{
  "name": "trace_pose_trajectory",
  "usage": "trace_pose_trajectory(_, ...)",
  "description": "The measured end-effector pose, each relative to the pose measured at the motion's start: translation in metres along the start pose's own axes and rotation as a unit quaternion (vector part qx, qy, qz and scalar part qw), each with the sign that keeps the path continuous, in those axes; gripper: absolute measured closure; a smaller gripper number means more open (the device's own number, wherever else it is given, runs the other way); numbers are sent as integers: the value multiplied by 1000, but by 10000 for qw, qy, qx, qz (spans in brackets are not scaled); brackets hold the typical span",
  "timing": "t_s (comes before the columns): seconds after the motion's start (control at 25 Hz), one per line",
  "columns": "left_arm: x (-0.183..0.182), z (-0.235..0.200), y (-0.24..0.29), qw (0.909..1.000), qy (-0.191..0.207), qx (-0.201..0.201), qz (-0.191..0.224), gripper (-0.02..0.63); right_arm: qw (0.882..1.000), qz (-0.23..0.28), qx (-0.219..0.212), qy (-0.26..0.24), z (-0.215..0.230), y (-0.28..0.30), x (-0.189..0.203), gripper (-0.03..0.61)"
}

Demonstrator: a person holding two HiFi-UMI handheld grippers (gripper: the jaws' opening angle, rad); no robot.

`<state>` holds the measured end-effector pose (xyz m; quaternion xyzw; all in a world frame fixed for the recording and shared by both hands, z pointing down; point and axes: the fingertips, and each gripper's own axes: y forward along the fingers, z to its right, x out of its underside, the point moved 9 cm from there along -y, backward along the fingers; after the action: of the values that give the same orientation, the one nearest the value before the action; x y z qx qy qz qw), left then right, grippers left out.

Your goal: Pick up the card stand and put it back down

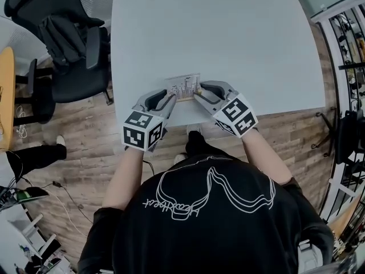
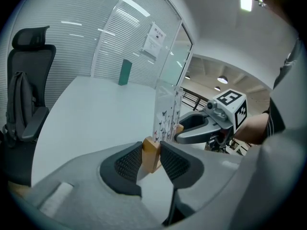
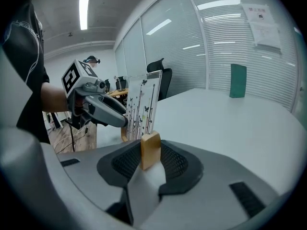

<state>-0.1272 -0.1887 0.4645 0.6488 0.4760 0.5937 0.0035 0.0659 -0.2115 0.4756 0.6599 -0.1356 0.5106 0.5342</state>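
Observation:
The card stand (image 1: pixel 183 87) is a clear panel printed with thin stems and butterflies, set in a light wooden base, upright near the front edge of the white table (image 1: pixel 228 33). My left gripper (image 1: pixel 170 100) is shut on the left end of the wooden base (image 2: pixel 151 155), its ribbed pads against both faces. At the other end my right gripper (image 1: pixel 197 97) is shut on the base (image 3: pixel 150 150). Each gripper view shows the panel (image 2: pixel 167 111) (image 3: pixel 144 107) standing tall with the opposite gripper behind it. I cannot tell whether the base touches the tabletop.
A black office chair (image 1: pixel 68 44) with a bag on it stands left of the table. A small green upright object (image 2: pixel 125 72) (image 3: pixel 238 81) stands far back on the table. Wood floor and the person's shoes (image 1: pixel 194 131) lie below the front edge.

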Motion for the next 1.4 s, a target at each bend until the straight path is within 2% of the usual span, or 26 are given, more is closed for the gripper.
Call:
trace_pose_trajectory(0.52,13,-3,8,9999,92,-25,-82,491,10000,-20,41,-56,-3,8,14,445)
trace_pose_trajectory(0.76,22,1,10,9994,242,-33,-235,491,9993,-152,106,-312,-9,9,21,442)
trace_pose_trajectory(1.24,29,0,10,9992,313,14,-265,489,9992,-199,178,-313,-15,13,27,440)
trace_pose_trajectory(1.4,29,1,10,9993,275,82,-258,489,9993,-196,182,-246,-16,12,27,418)
